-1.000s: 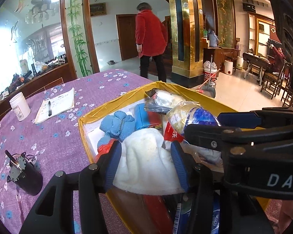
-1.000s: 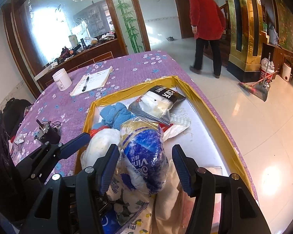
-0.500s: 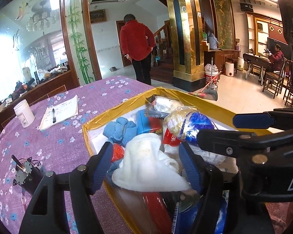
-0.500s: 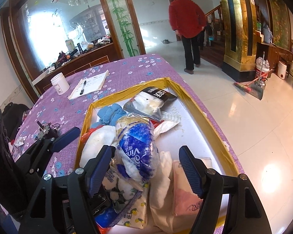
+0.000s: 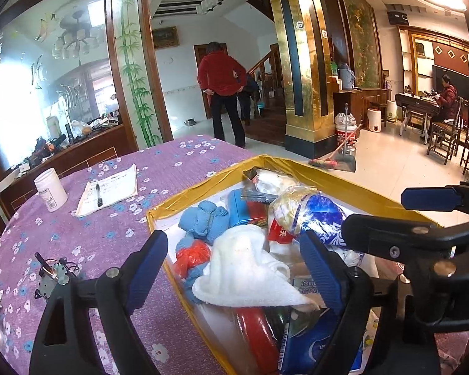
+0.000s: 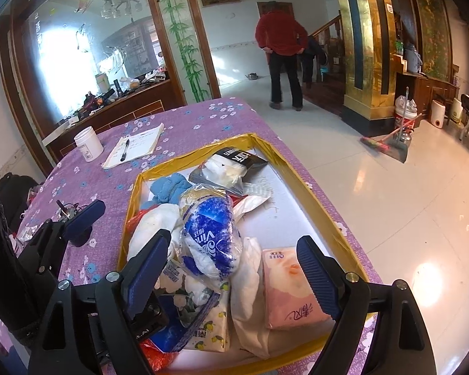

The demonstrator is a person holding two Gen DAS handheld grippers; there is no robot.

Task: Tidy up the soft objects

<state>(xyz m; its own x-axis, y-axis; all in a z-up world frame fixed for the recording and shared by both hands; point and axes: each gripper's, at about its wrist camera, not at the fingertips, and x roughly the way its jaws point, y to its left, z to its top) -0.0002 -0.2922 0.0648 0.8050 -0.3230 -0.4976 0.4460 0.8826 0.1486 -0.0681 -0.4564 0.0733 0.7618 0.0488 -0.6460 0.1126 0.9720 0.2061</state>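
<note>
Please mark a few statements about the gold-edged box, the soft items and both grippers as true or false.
1. The left gripper is open around the white cloth. True.
2. The right gripper is shut on the pink tissue pack. False: it is open, and the pack lies untouched between its fingers.
3. The blue-and-white plastic tissue bag lies inside the gold-edged box. True.
4. The black pen lies in the box. False: it rests on the white notepad on the purple tablecloth.
</note>
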